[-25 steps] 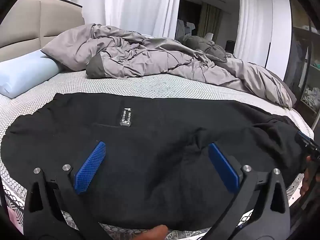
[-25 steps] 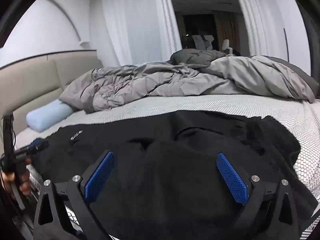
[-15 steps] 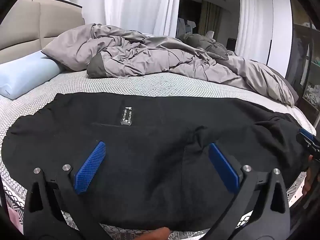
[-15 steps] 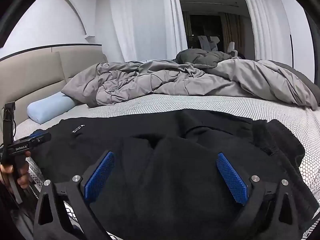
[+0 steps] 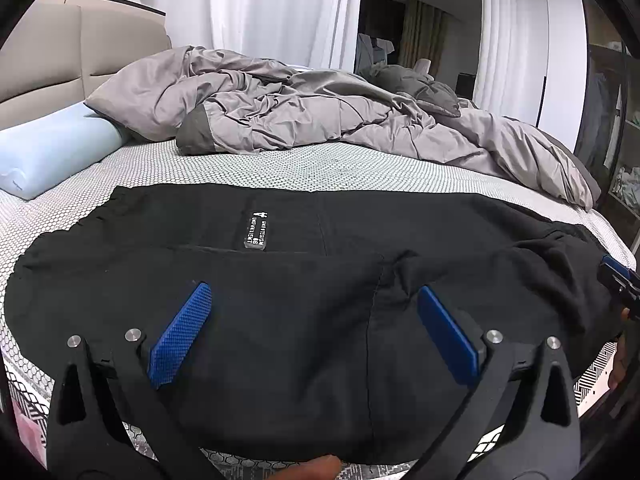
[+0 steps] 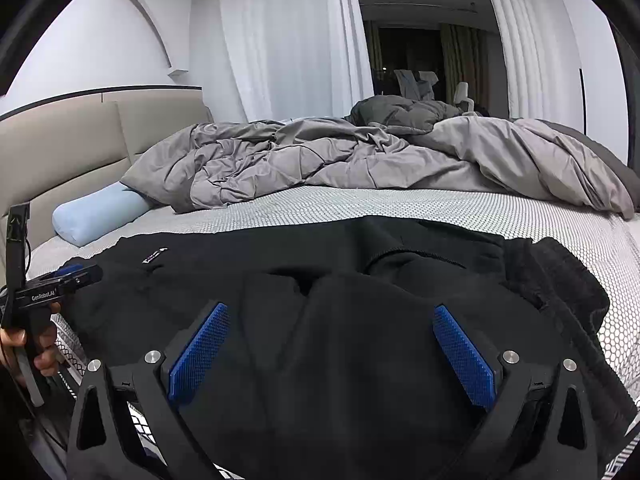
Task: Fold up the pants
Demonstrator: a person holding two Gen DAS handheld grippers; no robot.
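Black pants (image 5: 280,320) lie spread sideways across the near edge of the bed, a white-lettered label (image 5: 256,230) facing up. My left gripper (image 5: 313,290) hovers over their middle, open, with nothing between its blue pads (image 5: 180,334). In the right wrist view the pants (image 6: 320,332) bunch into a rumpled end (image 6: 560,284) on the right. My right gripper (image 6: 330,309) is open above that part, holding nothing. Each gripper shows in the other's view: the right gripper (image 5: 618,276) at the right edge, and the left gripper (image 6: 60,280) held by a hand (image 6: 36,346) at the left.
A crumpled grey duvet (image 5: 320,116) fills the far half of the bed. A pale blue pillow (image 5: 52,152) lies at the left by the beige headboard (image 6: 80,136). Patterned white mattress cover (image 5: 280,168) lies bare between duvet and pants. White curtains (image 6: 288,40) hang behind.
The right wrist view has shifted slightly, so the bed sits a little higher in the frame. The pants have not moved and both grippers stay open.
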